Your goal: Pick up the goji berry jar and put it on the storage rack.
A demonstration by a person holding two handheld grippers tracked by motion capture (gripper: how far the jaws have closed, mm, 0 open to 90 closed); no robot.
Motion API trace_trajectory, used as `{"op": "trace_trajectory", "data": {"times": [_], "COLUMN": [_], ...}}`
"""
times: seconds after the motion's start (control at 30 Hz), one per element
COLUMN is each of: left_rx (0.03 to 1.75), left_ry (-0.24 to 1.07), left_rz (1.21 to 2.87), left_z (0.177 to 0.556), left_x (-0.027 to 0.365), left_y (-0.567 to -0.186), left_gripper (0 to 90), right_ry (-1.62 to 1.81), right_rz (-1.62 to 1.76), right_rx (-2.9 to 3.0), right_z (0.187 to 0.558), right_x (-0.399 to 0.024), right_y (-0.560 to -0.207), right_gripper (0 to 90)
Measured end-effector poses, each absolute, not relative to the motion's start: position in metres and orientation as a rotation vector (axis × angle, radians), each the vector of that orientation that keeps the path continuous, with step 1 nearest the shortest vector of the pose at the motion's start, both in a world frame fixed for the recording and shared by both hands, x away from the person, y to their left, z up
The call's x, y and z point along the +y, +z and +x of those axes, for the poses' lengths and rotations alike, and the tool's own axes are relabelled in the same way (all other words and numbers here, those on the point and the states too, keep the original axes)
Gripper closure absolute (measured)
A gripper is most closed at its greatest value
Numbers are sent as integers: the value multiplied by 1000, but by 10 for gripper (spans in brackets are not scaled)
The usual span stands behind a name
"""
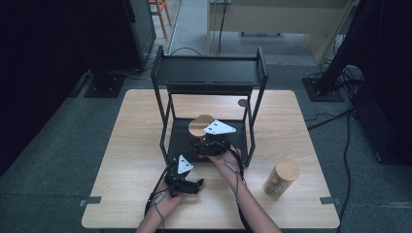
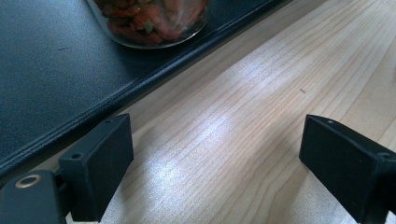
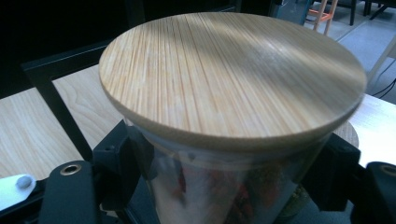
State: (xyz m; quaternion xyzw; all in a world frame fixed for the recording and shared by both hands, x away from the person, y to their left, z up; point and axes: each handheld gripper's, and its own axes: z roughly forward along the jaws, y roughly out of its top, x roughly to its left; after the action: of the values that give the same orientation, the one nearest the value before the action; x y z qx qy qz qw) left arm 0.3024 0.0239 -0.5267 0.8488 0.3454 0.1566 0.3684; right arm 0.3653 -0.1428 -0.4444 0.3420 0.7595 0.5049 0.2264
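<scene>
Nearest, at the table's [image 1: 121,194] front edge: left gripper [image 1: 193,185] held low over bare wood, lying almost flat, pointing right, grey plate on top, cable looping back beside the left forearm. Jaws wide apart, nothing between them; in the left gripper view, only wood grain between the two black pads [image 2: 100,163], with the shelf's [image 2: 56,84] dark base edge running diagonally just beyond and the bottom of a glass jar [image 2: 154,23] standing on that base, reddish contents inside.

Next, right forearm reaching forward and left from the bottom edge, wrist bent in toward the shelf [image 1: 165,73]. Right gripper [image 1: 206,145] at the front of the lower tier, plate tilted upward, clamped on the jar [image 1: 200,125]. In the right gripper view, a pad pressed against the glass on each side just under the lid [image 3: 229,70], jar [image 3: 215,191] upright between them, red and pale contents blurred behind the glass. Jar in the shelf's lower tier, near its middle; whether resting on the base or lifted, cannot tell.

No labels, brands or writing readable on jar, lid or grippers.

Farther right, well apart from both grippers: second jar [image 1: 281,178] with a wooden lid, upright on the table near the right front corner.

Behind, shelf's upper tier bare. Beyond the table, grey floor, cables, an orange chair [image 1: 159,9].
</scene>
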Motion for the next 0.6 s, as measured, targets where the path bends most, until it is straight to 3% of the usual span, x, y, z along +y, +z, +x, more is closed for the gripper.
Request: {"op": "trace_trajectory", "data": {"times": [0.6], "left_rx": [882], "left_ry": [402], "left_rz": [2183], "left_z": [302], "left_x": [24], "left_y": [-527], "left_gripper": [102], "right_ry": [1408], "right_rz": [968], "right_rx": [2082], "right_z": [374], "right_x": [-135], "right_y": [-450], "right_gripper": [252]}}
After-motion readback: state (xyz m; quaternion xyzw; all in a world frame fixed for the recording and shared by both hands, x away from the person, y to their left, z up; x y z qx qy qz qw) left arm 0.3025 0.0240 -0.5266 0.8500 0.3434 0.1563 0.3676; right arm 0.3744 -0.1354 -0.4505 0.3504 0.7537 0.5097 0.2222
